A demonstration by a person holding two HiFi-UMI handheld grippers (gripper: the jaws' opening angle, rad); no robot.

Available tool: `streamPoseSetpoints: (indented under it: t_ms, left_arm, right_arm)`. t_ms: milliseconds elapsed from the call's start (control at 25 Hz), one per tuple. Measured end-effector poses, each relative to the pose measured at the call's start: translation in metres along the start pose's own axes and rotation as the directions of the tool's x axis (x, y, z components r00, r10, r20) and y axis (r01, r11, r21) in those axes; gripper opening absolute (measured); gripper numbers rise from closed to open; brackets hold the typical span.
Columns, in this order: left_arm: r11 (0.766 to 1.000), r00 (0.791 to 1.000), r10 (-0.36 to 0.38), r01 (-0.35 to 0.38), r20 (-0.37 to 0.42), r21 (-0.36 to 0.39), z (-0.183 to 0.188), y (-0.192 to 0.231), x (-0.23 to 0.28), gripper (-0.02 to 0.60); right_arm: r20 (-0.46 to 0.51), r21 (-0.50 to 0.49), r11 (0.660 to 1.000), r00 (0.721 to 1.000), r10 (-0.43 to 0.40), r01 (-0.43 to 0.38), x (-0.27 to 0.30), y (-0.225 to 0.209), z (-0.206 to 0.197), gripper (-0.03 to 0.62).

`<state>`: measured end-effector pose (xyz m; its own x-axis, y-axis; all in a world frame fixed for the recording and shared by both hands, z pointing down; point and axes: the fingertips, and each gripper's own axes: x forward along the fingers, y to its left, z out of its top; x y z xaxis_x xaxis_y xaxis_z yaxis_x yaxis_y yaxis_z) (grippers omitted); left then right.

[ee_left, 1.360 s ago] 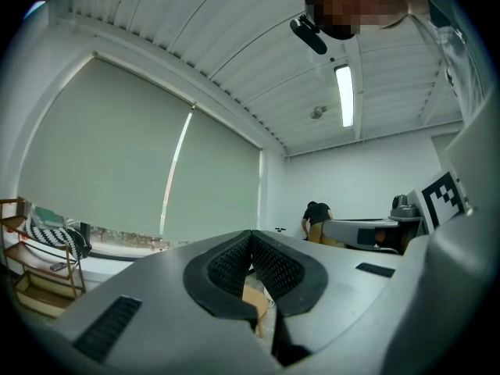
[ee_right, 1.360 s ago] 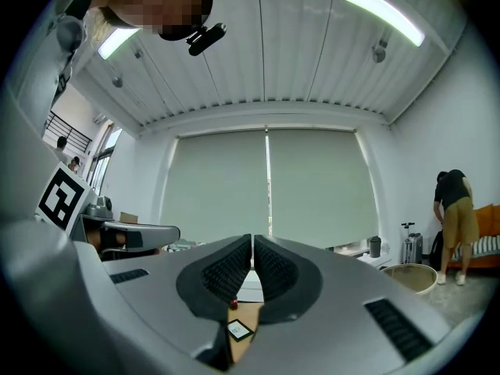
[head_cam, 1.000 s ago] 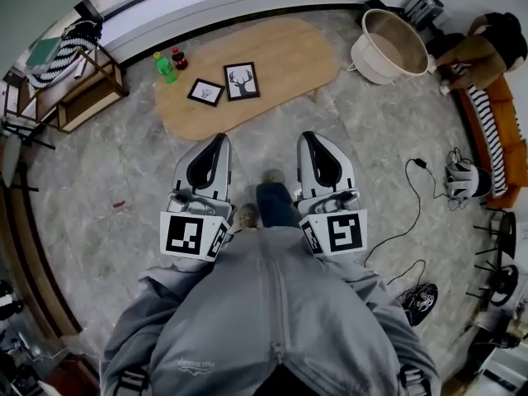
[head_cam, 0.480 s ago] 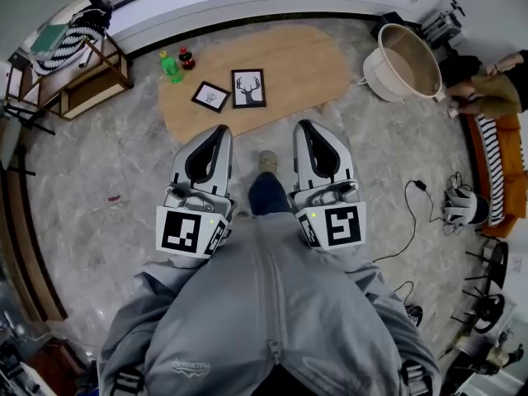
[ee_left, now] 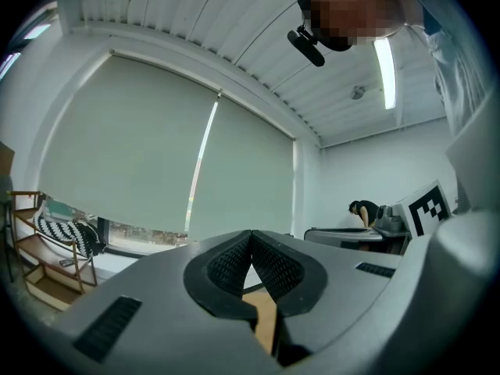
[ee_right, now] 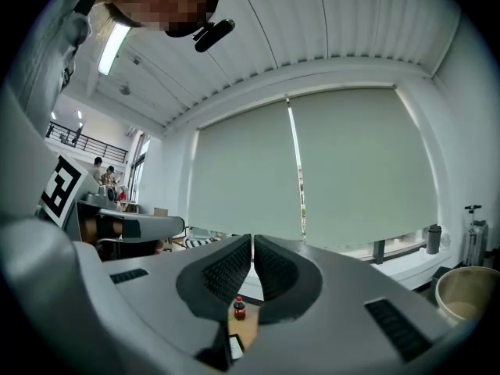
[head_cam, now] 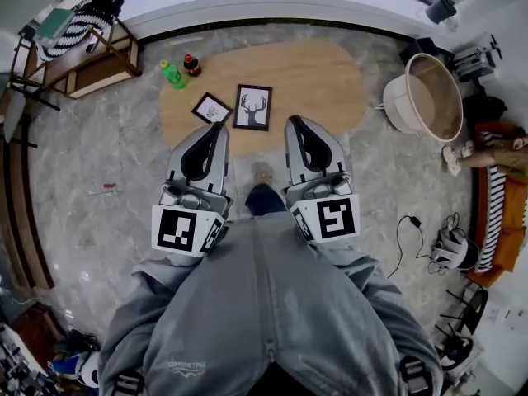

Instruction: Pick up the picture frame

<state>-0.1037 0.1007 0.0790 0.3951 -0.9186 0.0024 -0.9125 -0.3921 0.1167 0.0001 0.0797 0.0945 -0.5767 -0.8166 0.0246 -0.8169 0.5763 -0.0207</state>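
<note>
Two black picture frames lie flat on a low oval wooden table ahead of me. The larger frame shows a deer head; the smaller frame sits tilted to its left. My left gripper is shut and empty, its tip just short of the table's near edge, below the small frame. My right gripper is shut and empty too, right of the deer frame. Both point level, over the floor. In the right gripper view a dark bottle shows below the closed jaws.
A green bottle and a dark soda bottle stand at the table's left end. A wooden shelf rack is at far left, a large round tub at right, cables and a helmet on the marble floor.
I have walked toward the table with both grippers held level. The table and frames have come nearer, from well ahead of the tips to right at them. Both stayed shut.
</note>
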Motion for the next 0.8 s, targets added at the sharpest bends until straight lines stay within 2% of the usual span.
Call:
streamPoseSetpoints:
  t_ms: [320, 600, 800]
  left_arm:
    - [0.999, 0.999, 0.035, -0.035, -0.026, -0.012, -0.009, -0.006, 0.080, 0.018]
    - [0.999, 0.999, 0.049, -0.049, -0.018, 0.001, -0.004, -0.006, 0.096, 0.018]
    - [1.000, 0.999, 0.026, -0.026, -0.026, 0.013, -0.002, -0.006, 0.108, 0.018]
  right_arm:
    - [-0.026, 0.052, 0.997, 0.998, 0.051, -0.050, 0.041, -0.074, -0.018, 0.034]
    - [-0.011, 0.074, 0.995, 0.997, 0.072, -0.071, 0.048, -0.087, -0.015, 0.034]
    - [-0.001, 0.077, 0.997, 1.000, 0.027, -0.027, 0.050, -0.103, -0.010, 0.034]
